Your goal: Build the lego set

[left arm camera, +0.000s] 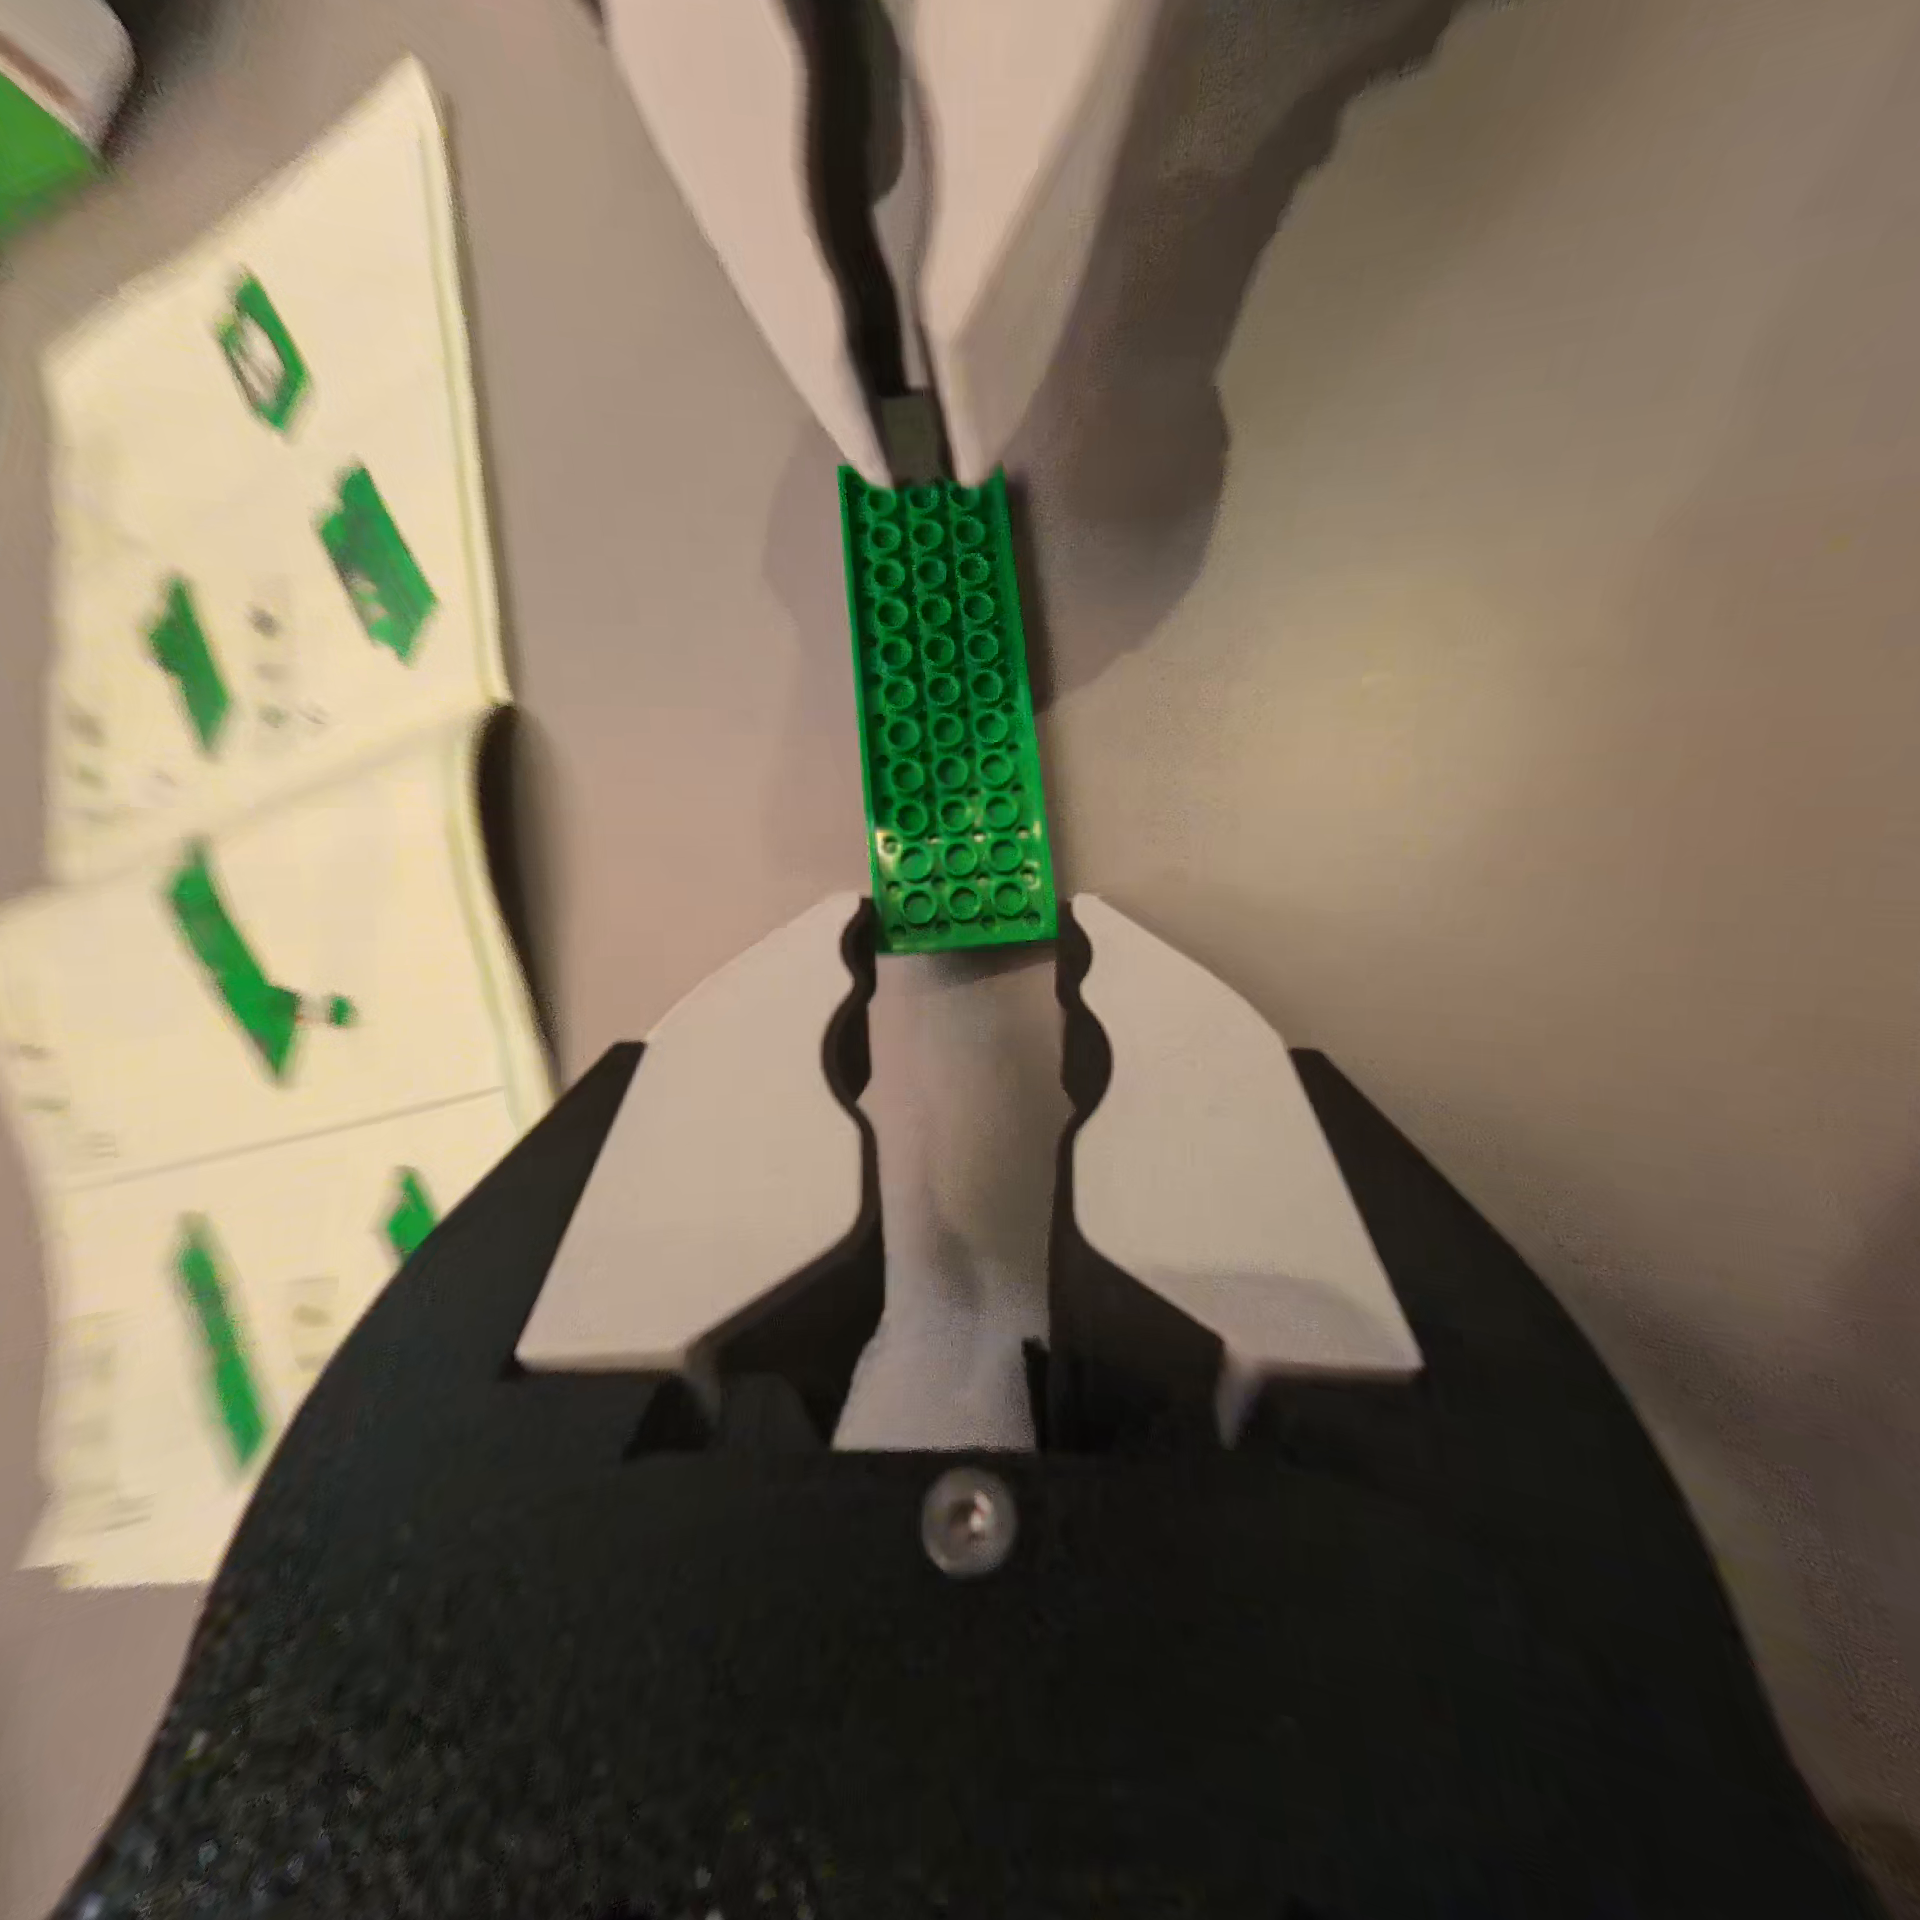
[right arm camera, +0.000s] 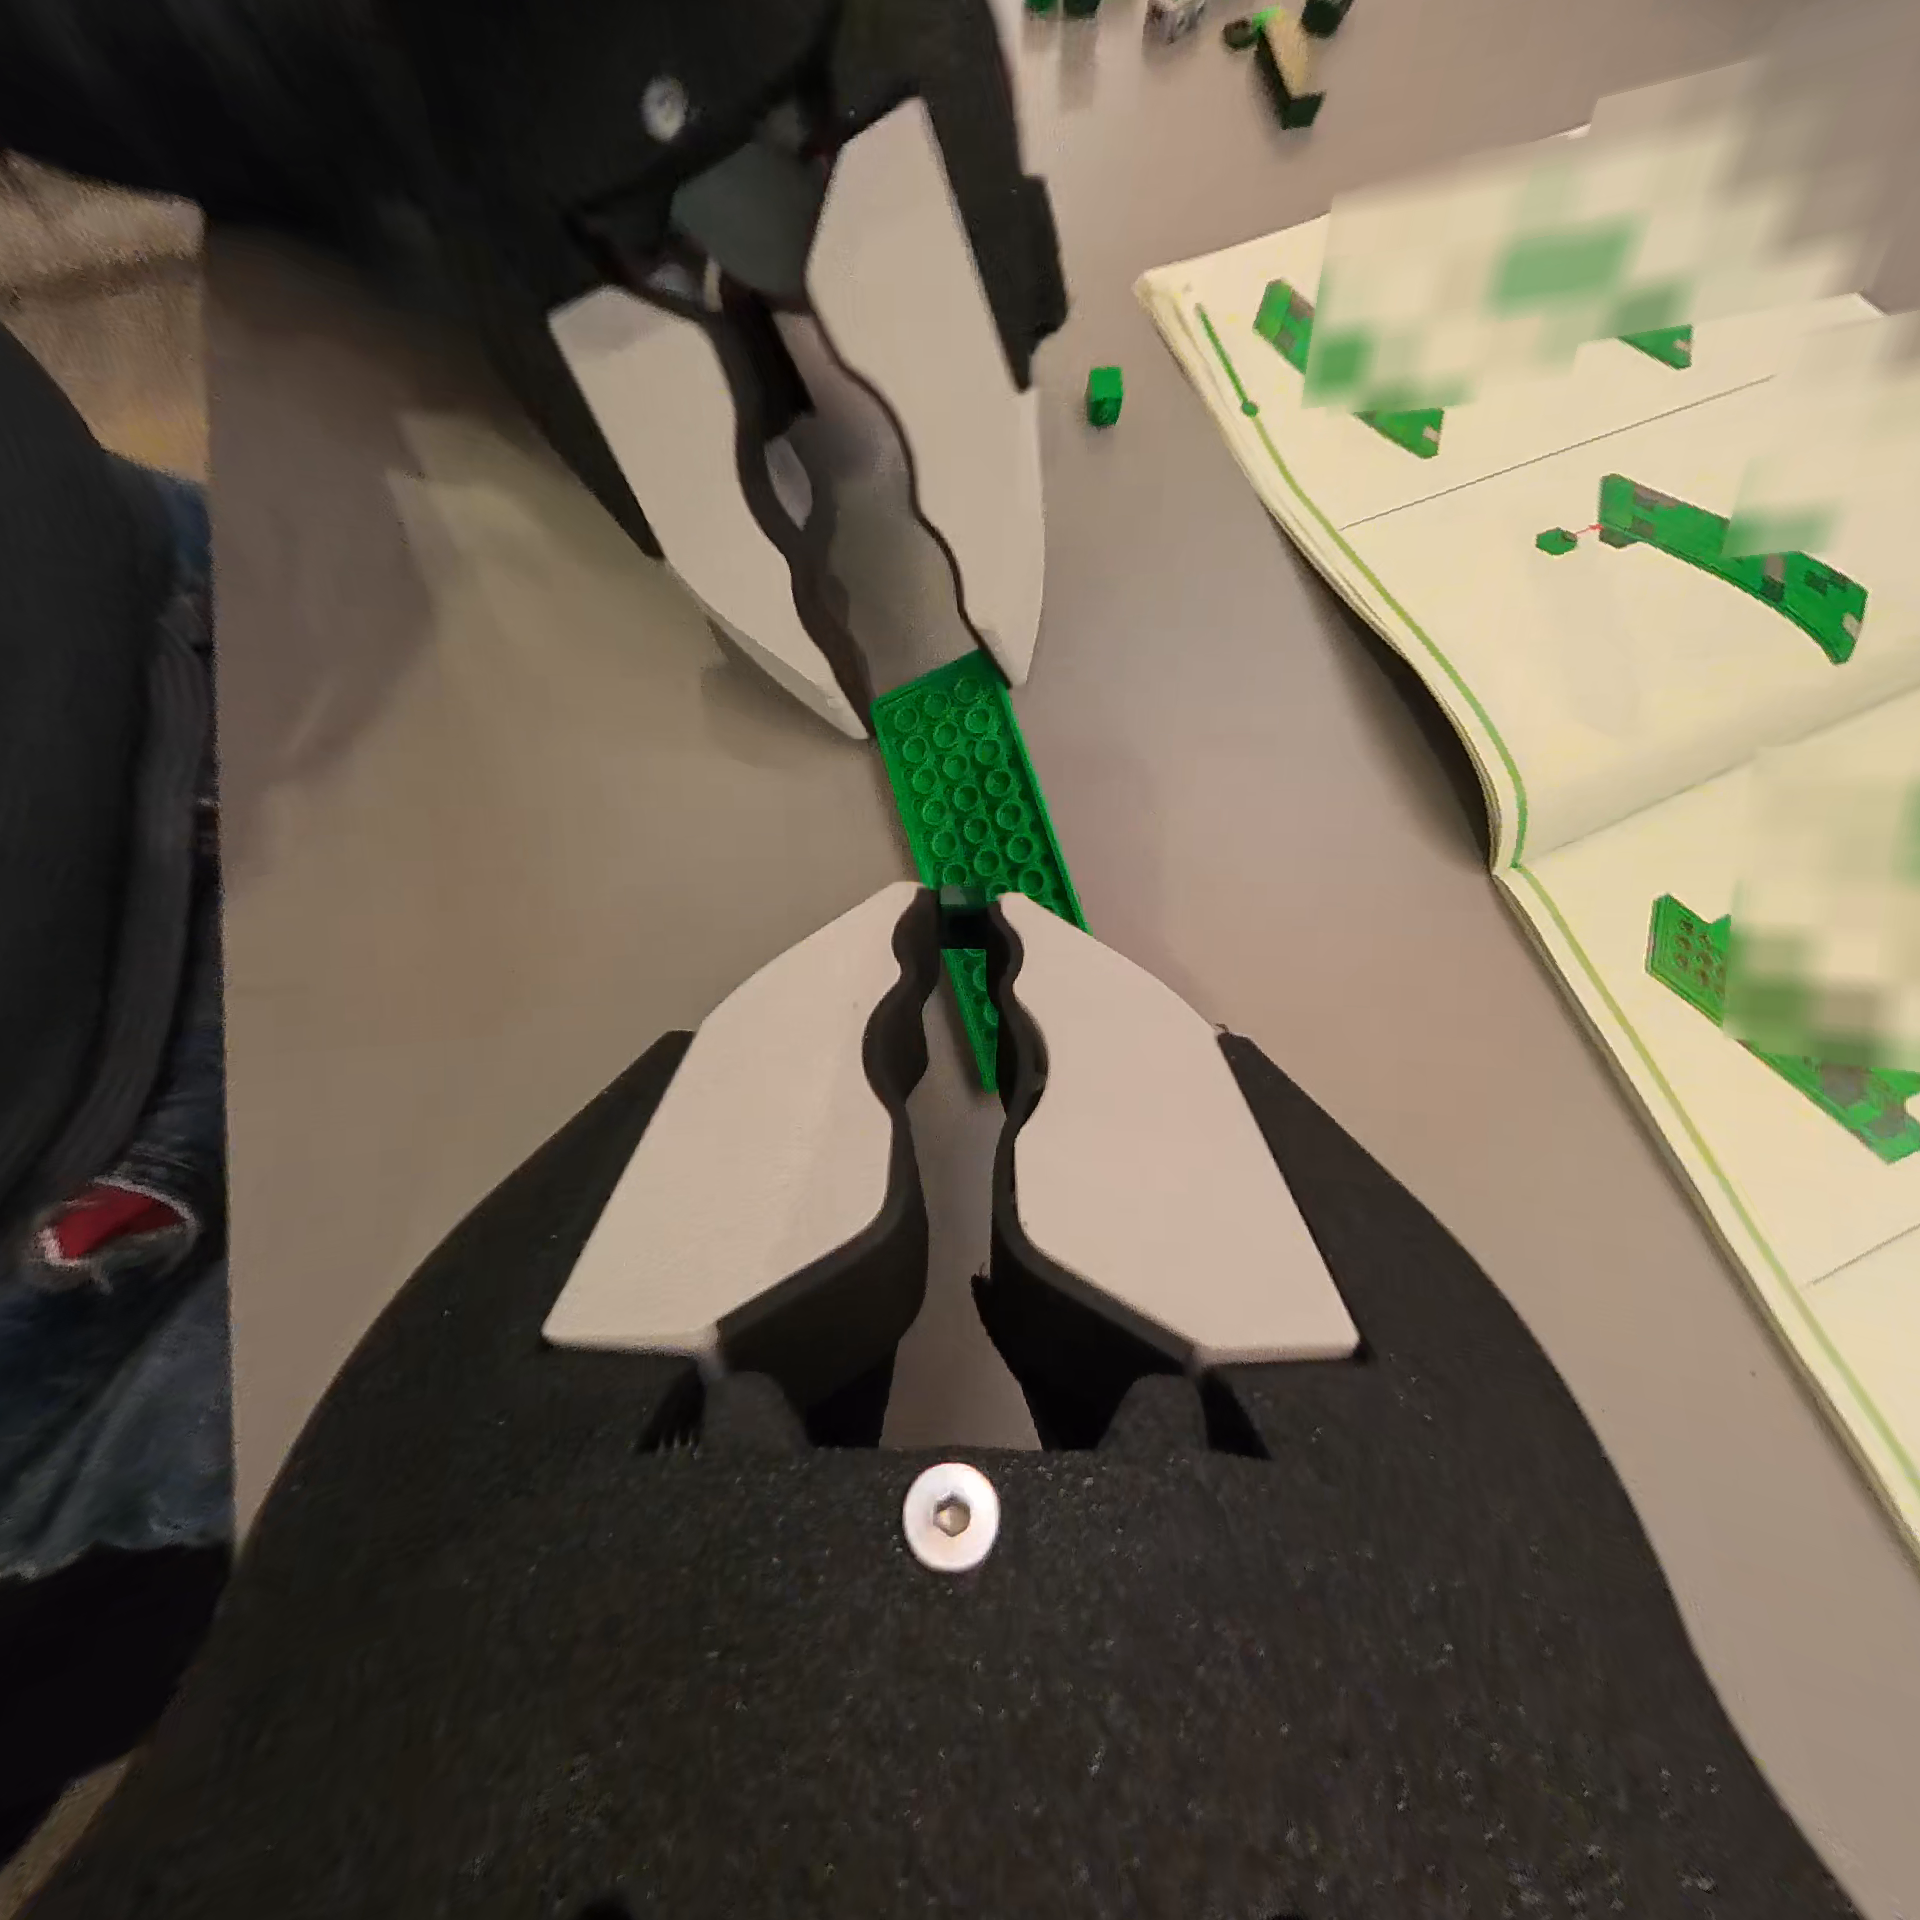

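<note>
A long green lego plate [left arm camera: 940, 707] is held above the grey table, its tubed underside facing the camera. My left gripper [left arm camera: 966, 920] is shut on its near end, one finger on each long edge. My right gripper [left arm camera: 912, 457] comes in from the far end, shut on a small dark brick [left arm camera: 912, 431] that sits against the plate's far end. In the right wrist view my right gripper [right arm camera: 958, 904] holds the dark brick [right arm camera: 961, 914] against the plate [right arm camera: 961, 790], which runs on under its fingers. The left gripper [right arm camera: 935, 686] grips the plate's other end.
An open instruction booklet [left arm camera: 270, 727] lies left of the plate; it also shows in the right wrist view [right arm camera: 1558, 675]. A small green brick [right arm camera: 1103, 395] and several loose pieces [right arm camera: 1288, 73] lie farther back. A green box [left arm camera: 42, 156] is at the top left. A person's dark clothing [right arm camera: 94, 831] is at the table edge. Tip to tip, the grippers are about 7 cm apart.
</note>
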{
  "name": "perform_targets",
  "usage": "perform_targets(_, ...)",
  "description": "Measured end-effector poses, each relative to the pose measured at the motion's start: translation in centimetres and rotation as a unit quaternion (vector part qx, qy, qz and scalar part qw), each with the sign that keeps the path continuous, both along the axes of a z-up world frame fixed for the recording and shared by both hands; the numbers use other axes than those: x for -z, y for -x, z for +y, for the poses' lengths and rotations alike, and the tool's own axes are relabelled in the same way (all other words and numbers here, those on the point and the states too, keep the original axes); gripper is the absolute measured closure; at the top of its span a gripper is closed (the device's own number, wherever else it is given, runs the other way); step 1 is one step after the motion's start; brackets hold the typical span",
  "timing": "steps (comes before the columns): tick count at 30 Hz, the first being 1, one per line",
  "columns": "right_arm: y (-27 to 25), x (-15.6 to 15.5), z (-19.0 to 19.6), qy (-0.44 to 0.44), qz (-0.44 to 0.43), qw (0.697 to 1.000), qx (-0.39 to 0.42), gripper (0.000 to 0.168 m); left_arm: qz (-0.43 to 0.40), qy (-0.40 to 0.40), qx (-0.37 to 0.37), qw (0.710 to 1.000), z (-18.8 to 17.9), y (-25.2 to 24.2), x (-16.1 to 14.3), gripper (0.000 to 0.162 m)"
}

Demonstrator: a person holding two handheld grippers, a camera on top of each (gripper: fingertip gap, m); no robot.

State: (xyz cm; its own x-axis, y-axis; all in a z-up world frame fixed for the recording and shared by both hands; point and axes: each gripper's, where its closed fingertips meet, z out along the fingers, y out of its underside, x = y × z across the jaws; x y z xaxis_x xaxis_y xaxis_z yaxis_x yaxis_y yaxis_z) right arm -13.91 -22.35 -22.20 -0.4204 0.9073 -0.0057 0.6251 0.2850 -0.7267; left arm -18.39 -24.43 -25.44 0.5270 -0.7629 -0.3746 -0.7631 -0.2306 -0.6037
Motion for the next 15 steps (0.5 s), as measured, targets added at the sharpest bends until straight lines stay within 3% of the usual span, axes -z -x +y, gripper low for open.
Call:
perform_targets(3, -0.5, -0.9, 0.6, 0.024, 0.010, 1.000, 0.015, 0.161, 0.099, -0.107, 0.049, 0.988, 0.3, -0.2, -0.7, 0.129)
perform_targets(8, -1.0, -1.4, 0.4, 0.035, 0.009, 0.999, 0.008, 0.161, 0.223, -0.253, 0.097, 0.936, 0.6, -0.3, -1.9, 0.129)
perform_targets(15, 0.2, -1.4, -0.1, -0.023, 0.022, 0.999, 0.005, 0.160, 0.222, -0.300, 0.101, 0.922, 0.6, -0.3, -3.1, 0.129)
